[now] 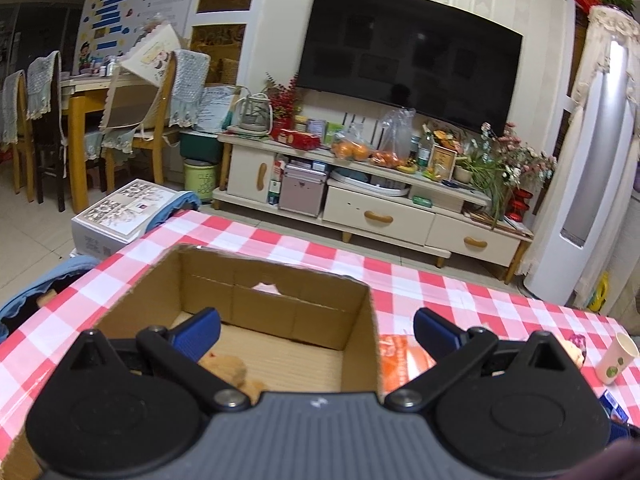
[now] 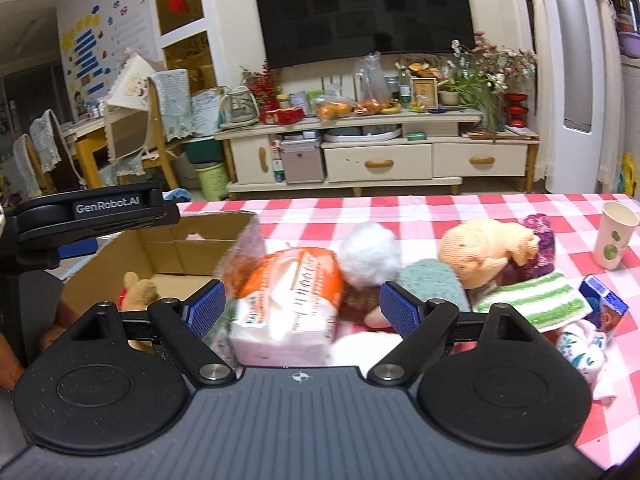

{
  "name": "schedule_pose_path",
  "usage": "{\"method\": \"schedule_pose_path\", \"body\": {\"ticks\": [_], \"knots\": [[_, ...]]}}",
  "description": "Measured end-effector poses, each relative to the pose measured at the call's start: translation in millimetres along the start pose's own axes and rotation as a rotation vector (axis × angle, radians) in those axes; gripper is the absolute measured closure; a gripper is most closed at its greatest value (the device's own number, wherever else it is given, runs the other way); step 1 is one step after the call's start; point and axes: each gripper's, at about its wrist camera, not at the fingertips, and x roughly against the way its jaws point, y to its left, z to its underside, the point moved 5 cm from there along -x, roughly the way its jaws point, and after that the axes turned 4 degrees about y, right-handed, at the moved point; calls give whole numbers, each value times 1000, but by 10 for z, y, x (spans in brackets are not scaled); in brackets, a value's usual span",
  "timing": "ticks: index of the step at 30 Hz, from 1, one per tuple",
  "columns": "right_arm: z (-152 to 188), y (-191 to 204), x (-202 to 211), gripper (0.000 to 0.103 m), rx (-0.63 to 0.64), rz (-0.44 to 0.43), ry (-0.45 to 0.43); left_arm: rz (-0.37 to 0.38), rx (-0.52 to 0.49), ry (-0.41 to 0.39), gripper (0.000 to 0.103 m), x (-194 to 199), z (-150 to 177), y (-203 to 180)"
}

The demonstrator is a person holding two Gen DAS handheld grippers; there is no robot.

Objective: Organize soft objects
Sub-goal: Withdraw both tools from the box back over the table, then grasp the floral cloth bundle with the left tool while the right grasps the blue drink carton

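While poised over the cardboard box [image 1: 256,300] on the checked tablecloth [image 1: 440,280], left gripper [image 1: 316,330] spread wide, nothing between the blue pads. Tan plush toy [image 1: 224,368] down inside the box, near corner. Right gripper [image 2: 302,306] likewise parted, astride an orange-and-white tissue pack [image 2: 288,300], possibly just touching it, hard to say through blur. Beyond: white fluff ball [image 2: 370,256], peach knitted doll [image 2: 480,252], green-striped cloth [image 2: 536,296], paper cup [image 2: 614,236].

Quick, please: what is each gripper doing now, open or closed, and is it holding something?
Left gripper: open, empty, over the cardboard box.
Right gripper: open, holding nothing, around the tissue pack.
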Motion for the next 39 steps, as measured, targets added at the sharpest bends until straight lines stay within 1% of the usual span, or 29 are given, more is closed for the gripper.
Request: {"method": "schedule_pose_path", "body": {"ticks": [9,18,28,39], "knots": [[60,-179,-43,0,-17,69,11,33,-48,10,1,-3,82,-249],[120,-257,41,0,-13,129,3,58,-103,23,1,-18,167,-521],[191,-393,107,0,-56,189,2,88,-160,39,1,-31,304,-818],[286,-670,237,0,-101,243,-4,144,-236,59,1,-68,480,-1244]]}}
